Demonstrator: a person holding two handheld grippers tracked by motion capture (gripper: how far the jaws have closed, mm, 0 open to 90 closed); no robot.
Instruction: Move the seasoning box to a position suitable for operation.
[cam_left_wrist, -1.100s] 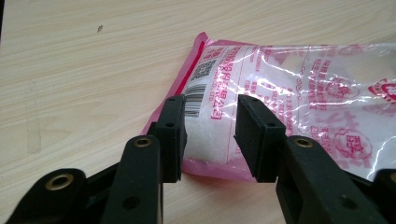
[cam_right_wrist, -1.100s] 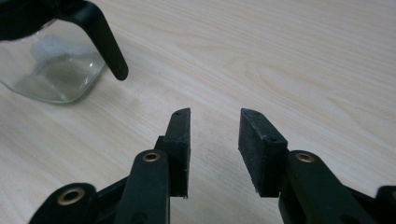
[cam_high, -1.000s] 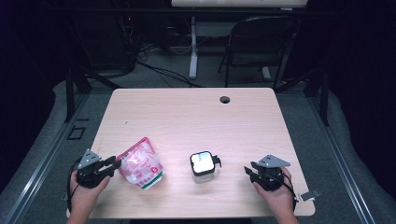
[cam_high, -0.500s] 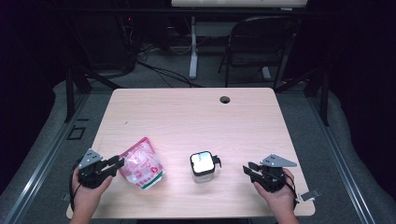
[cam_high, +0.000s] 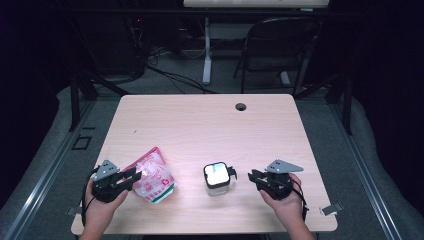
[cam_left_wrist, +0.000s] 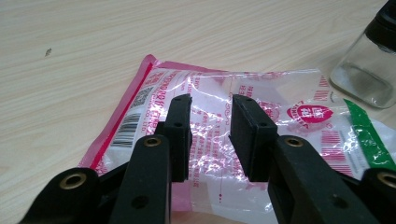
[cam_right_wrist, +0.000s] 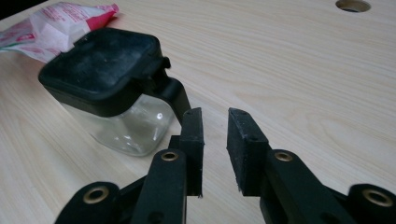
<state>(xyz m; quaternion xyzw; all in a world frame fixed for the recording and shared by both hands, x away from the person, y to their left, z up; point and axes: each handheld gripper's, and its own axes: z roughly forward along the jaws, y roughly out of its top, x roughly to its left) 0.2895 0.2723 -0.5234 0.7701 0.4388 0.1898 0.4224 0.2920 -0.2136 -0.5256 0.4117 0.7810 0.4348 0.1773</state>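
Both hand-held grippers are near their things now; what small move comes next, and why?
Probably ease the left hand-held gripper forward onto the pink bag: its jaws stand apart with nothing gripped, the bag lying flat just beyond them.

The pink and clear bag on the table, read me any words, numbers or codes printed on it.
Nothing on the bag can be quoted:
Barcode and square code near its pink edge: digits too small.
Pink print lines: blurred, unreadable.
Round pink logo: characters unclear.
The jar: no label visible.
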